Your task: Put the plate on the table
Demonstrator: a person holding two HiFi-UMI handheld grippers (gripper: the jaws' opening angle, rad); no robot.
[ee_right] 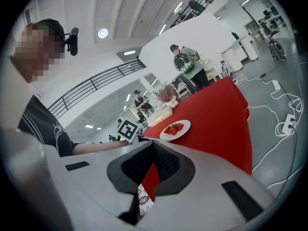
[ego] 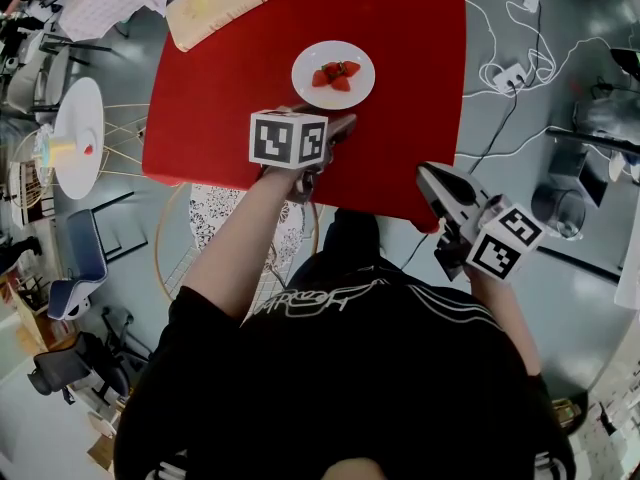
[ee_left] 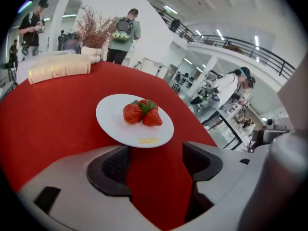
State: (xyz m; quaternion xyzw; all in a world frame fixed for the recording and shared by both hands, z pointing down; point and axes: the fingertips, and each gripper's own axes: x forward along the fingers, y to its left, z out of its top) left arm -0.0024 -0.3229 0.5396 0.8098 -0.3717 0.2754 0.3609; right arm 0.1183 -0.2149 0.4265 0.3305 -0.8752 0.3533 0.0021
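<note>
Strawberries [ego: 335, 74], red with green leaves, are piled at the middle of a round white plate [ego: 356, 90], which is seen resting flat on the red-covered bench [ego: 230, 98], well inside its edges. The left tool [ee_left: 156, 154] is held over the near part of the bench with its dark-padded jaws spread wide and nothing gripped between them, the plate being found just beyond their tips and not touched. The right tool [ee_right: 153, 146] is held off the bench's right side, above the grey floor [ego: 480, 183], with its jaws closed together at the tips and nothing caught between them.
</note>
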